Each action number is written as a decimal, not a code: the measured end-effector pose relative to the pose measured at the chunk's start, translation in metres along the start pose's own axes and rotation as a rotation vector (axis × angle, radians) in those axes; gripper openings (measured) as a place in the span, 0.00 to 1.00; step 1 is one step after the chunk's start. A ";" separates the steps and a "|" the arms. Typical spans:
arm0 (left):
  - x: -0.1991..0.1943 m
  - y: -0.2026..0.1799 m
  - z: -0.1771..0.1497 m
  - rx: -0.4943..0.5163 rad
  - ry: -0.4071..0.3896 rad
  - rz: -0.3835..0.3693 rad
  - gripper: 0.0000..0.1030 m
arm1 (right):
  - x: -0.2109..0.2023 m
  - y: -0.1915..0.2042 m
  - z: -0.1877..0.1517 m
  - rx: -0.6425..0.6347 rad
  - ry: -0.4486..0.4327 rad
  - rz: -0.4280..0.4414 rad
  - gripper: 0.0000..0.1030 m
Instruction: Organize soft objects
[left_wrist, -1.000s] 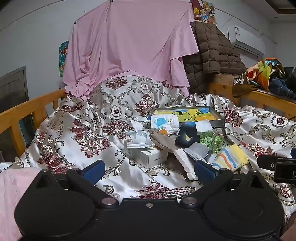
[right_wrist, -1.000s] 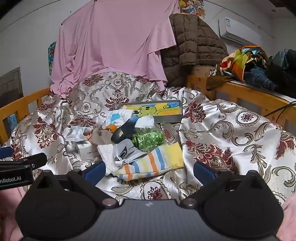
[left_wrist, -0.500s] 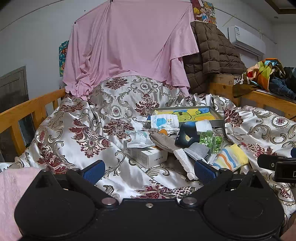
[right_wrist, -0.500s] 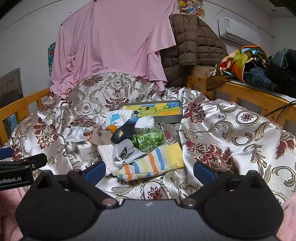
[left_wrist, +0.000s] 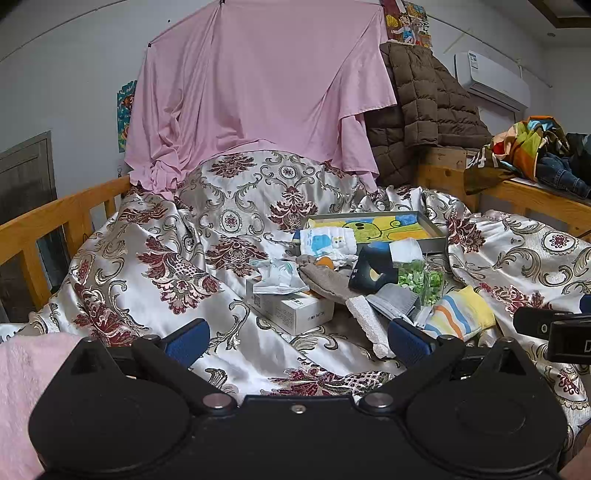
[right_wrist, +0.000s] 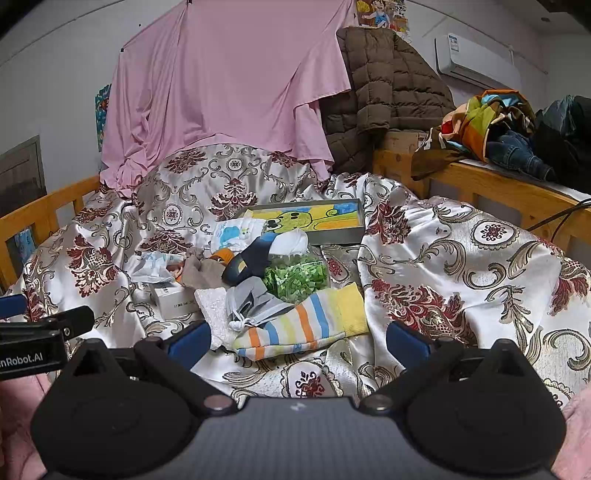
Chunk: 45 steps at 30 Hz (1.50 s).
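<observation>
A heap of small items lies on the floral satin bedspread (left_wrist: 173, 266) (right_wrist: 461, 273). In it are a striped sock (left_wrist: 460, 317) (right_wrist: 306, 325), a grey pouch (right_wrist: 255, 299), a navy sock (left_wrist: 373, 267) (right_wrist: 251, 262), a brown sock (left_wrist: 325, 278), a white printed cloth (left_wrist: 327, 240) (right_wrist: 238, 232) and a bag of green bits (right_wrist: 295, 275). A grey tray with a yellow cartoon picture (left_wrist: 388, 227) (right_wrist: 314, 218) lies behind the heap. My left gripper (left_wrist: 297, 338) is open, short of a white box (left_wrist: 295, 308). My right gripper (right_wrist: 297, 338) is open just before the striped sock.
Wooden bed rails (left_wrist: 48, 218) (right_wrist: 498, 184) run along both sides. A pink sheet (left_wrist: 258, 85) and a brown quilted jacket (right_wrist: 388, 85) hang at the back. Clothes (right_wrist: 498, 125) are piled on the right ledge. A pink fluffy sleeve (left_wrist: 22, 387) shows low left.
</observation>
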<state>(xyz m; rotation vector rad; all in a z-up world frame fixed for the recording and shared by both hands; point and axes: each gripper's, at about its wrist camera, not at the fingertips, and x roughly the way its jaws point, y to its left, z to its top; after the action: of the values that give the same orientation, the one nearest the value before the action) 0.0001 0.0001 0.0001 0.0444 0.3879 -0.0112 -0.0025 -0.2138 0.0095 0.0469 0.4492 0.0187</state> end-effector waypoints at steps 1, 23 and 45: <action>0.000 0.000 0.000 0.000 0.000 0.000 0.99 | 0.000 0.000 0.000 0.001 0.000 0.000 1.00; 0.000 0.000 0.000 -0.001 0.000 -0.001 0.99 | -0.001 0.000 0.001 0.009 0.002 0.008 1.00; 0.000 0.000 0.000 -0.001 0.001 -0.001 0.99 | -0.001 -0.001 0.000 0.012 0.004 0.009 1.00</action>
<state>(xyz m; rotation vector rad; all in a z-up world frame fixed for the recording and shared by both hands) 0.0000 0.0001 0.0001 0.0434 0.3885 -0.0123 -0.0031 -0.2144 0.0102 0.0605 0.4531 0.0253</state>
